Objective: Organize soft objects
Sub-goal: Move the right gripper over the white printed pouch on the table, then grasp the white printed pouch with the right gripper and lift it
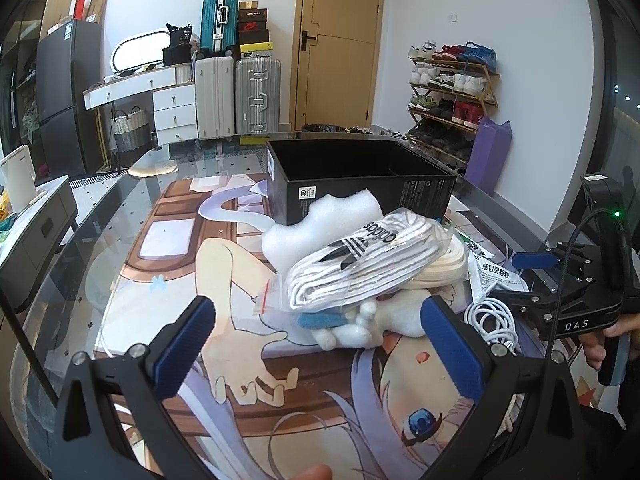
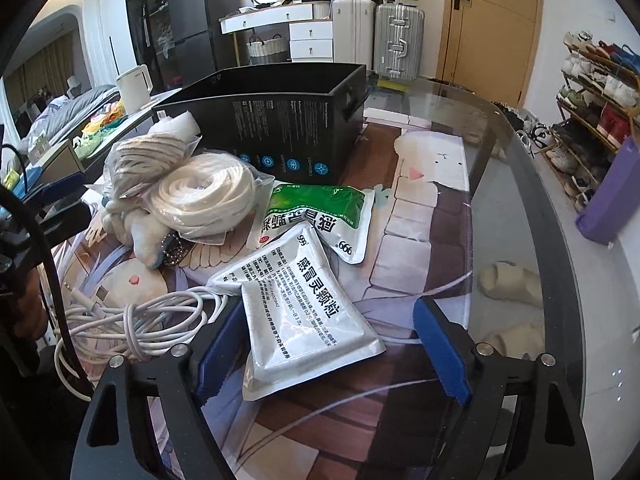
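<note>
A glass table [image 2: 516, 168] carries a printed anime mat [image 1: 168, 280], and an open black cardboard box [image 1: 360, 184] stands at the mat's far end with a heap of soft things just in front of it: white foam [image 1: 304, 220], a clear bag of white Adidas laces [image 1: 360, 264], a bagged coil of white cord [image 2: 204, 196] and a white plush toy [image 1: 360, 328]. The left gripper [image 1: 316, 344] hangs wide open and empty before the plush. The right gripper [image 2: 320, 352], jaws parted, straddles a white medicine sachet [image 2: 312, 312] lying beside a green one [image 2: 320, 216] and a tangled white cable [image 2: 132, 320].
</note>
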Action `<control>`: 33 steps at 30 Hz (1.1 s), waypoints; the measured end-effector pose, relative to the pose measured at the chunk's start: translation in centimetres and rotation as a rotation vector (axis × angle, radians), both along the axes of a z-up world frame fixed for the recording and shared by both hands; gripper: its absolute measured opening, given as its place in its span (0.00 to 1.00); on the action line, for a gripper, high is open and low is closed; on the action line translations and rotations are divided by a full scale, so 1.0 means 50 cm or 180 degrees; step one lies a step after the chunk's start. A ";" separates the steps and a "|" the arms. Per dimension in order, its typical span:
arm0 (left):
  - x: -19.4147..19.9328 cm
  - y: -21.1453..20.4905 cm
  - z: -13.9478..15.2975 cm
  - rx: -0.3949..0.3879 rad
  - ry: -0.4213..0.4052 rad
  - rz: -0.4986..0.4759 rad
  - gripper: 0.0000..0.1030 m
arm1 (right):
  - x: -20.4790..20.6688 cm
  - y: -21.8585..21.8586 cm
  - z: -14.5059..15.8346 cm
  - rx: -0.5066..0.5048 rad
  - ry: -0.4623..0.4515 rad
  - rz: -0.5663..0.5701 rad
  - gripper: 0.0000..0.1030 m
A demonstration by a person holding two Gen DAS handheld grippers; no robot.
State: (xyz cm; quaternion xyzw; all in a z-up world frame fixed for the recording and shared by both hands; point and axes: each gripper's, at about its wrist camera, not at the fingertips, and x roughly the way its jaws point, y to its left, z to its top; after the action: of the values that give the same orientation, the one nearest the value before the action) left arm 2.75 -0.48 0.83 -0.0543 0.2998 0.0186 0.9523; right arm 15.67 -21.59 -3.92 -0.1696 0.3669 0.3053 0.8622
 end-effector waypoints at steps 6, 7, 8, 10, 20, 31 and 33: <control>0.000 0.003 -0.001 -0.0015 0.0019 0.0000 1.00 | -0.007 0.004 -0.001 0.0020 -0.0057 0.0055 0.75; 0.000 0.003 -0.001 -0.0015 0.0017 0.0001 1.00 | -0.012 0.005 0.000 0.0042 -0.0075 0.0101 0.71; 0.000 0.003 -0.001 -0.0014 0.0019 0.0001 1.00 | -0.018 0.005 0.000 0.0050 -0.0088 0.0123 0.62; -0.002 0.001 0.000 -0.0008 0.0024 0.0000 1.00 | -0.029 0.006 0.000 0.0058 -0.0122 0.0155 0.55; -0.002 0.004 0.004 -0.0017 0.0033 0.0004 1.00 | -0.074 -0.010 0.001 0.0174 -0.0194 0.0080 0.46; 0.002 0.003 0.008 -0.0010 0.0047 -0.0001 1.00 | -0.102 -0.040 0.024 0.0426 -0.0341 0.0057 0.44; 0.003 0.004 0.009 -0.0037 0.0058 -0.0011 1.00 | -0.109 -0.041 0.029 0.0478 -0.0375 0.0084 0.44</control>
State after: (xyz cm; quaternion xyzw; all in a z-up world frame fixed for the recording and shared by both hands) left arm 2.90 -0.26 1.27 -0.0591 0.3087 0.0157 0.9492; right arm 10.24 -23.62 -2.48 -0.1271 0.2893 0.3328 0.8885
